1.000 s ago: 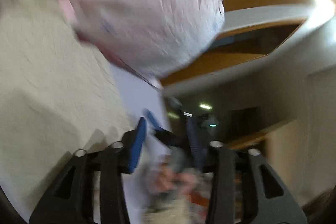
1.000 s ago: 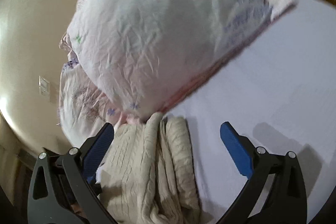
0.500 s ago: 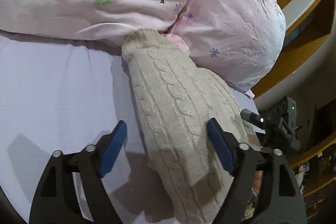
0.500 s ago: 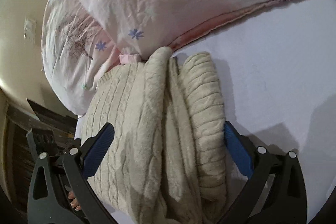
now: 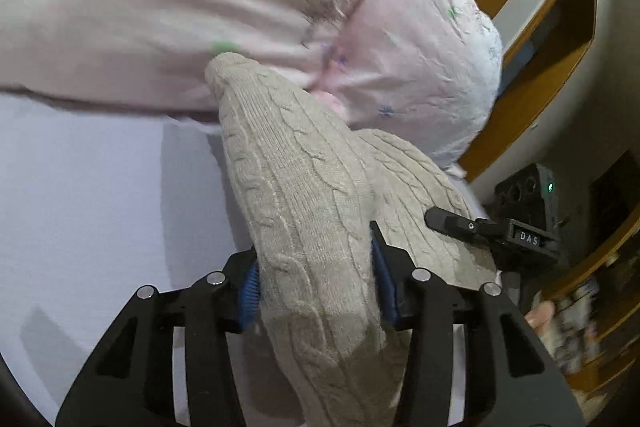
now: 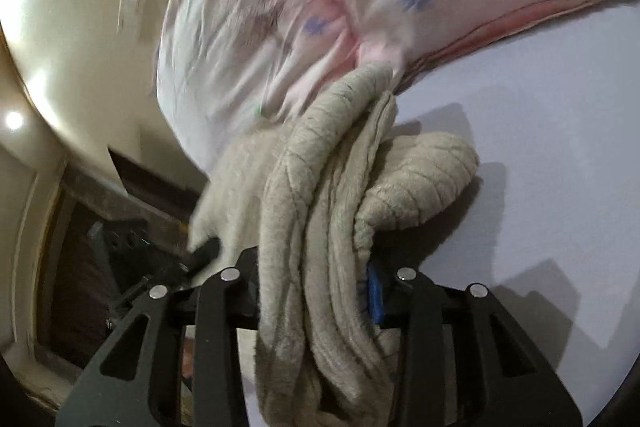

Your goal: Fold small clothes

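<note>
A beige cable-knit sweater [image 5: 304, 195] lies bunched on the pale lilac bed sheet [image 5: 100, 195], its far end against the pink pillows. My left gripper [image 5: 316, 287] is shut on a thick fold of the sweater, blue pads pressing both sides. In the right wrist view the same sweater [image 6: 320, 211] hangs in folds between the fingers of my right gripper [image 6: 316, 291], which is shut on it. The right gripper also shows in the left wrist view [image 5: 492, 227], at the sweater's right side.
Two pink floral pillows [image 5: 240, 7] lie at the head of the bed, also in the right wrist view [image 6: 300, 7]. A wooden headboard and shelf [image 5: 552, 39] stand to the right. The bed sheet [image 6: 540, 155] extends to the right of the sweater.
Both grippers have closed from open onto the sweater. The sweater is now gathered and lifted slightly between the pads.
</note>
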Available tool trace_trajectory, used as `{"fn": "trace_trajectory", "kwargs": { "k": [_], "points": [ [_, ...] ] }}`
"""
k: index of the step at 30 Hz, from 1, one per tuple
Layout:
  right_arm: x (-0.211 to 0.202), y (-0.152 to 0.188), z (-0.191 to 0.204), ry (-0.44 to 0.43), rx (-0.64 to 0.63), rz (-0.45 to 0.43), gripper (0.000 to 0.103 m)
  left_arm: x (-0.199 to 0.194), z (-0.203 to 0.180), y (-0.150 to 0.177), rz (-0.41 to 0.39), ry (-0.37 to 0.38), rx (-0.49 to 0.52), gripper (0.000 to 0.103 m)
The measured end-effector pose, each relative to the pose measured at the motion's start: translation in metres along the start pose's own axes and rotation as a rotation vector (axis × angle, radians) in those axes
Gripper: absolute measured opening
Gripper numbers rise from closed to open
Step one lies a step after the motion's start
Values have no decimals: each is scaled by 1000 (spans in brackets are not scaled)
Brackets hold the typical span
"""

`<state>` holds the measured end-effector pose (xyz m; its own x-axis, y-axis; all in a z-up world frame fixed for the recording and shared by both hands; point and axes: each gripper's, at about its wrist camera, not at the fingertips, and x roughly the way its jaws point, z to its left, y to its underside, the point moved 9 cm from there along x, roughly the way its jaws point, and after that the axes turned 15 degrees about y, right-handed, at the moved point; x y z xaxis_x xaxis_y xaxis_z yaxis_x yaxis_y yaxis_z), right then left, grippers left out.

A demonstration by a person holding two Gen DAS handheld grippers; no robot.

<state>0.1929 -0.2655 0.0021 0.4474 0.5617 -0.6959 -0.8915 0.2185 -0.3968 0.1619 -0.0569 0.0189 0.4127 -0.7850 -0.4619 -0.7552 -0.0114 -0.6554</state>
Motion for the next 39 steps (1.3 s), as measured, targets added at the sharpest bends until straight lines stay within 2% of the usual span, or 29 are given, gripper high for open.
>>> {"fn": "trace_trajectory", "kwargs": {
  "k": [1, 2, 3, 4, 5, 7, 8, 10, 11, 12, 13, 15, 19, 20, 23, 26, 30, 32, 39],
  "points": [
    [7, 2, 0, 40, -10, 9, 43, -5, 9, 3, 13, -55, 14, 55],
    [15, 3, -8, 159, -23, 5, 47, -5, 15, 4, 24, -94, 19, 56],
    [14, 3, -14, 228, -25, -11, 61, -8, 20, 8, 30, -141, 34, 58],
    [4, 0, -20, 295, -15, -67, 66, -13, 19, 8, 15, -158, 53, 62],
    [-9, -3, -22, 320, -4, -123, 66, -25, 13, 8, -21, -199, 103, 64],
    [-44, -7, -20, 330, 14, -248, 68, -42, 3, 10, -52, -271, 174, 80],
    [-52, -6, -16, 309, 10, -270, 69, -48, -2, 13, -62, -290, 197, 84],
    [-67, 3, -5, 276, -25, -279, 72, -64, -14, 27, -76, -355, 235, 101],
    [-73, 11, 1, 287, -59, -298, 78, -69, -17, 34, -75, -393, 242, 102],
    [-78, 17, 4, 304, -90, -315, 97, -75, -19, 44, -67, -442, 245, 102],
    [-85, 27, 7, 337, -133, -339, 101, -80, -19, 57, -46, -490, 238, 102],
    [-96, 48, 11, 383, -199, -359, 101, -84, -16, 79, 1, -547, 197, 102],
    [-86, 94, 14, 510, -282, -271, 101, -70, -11, 112, 94, -484, 79, 102],
    [-77, 105, 10, 566, -286, -225, 101, -64, -10, 116, 113, -492, 71, 102],
    [-53, 120, 4, 639, -304, -145, 101, -52, -7, 119, 148, -550, 86, 102],
    [-30, 126, -4, 656, -263, -75, 101, -42, -5, 118, 166, -565, 80, 102],
    [-17, 132, -4, 728, -288, -68, 101, -35, 3, 128, 193, -582, 34, 102],
    [-11, 136, -4, 770, -334, -68, 101, -36, 3, 127, 183, -586, 34, 102],
    [-10, 137, -5, 771, -328, -89, 101, -35, 5, 125, 195, -587, 21, 102]
  ]
}}
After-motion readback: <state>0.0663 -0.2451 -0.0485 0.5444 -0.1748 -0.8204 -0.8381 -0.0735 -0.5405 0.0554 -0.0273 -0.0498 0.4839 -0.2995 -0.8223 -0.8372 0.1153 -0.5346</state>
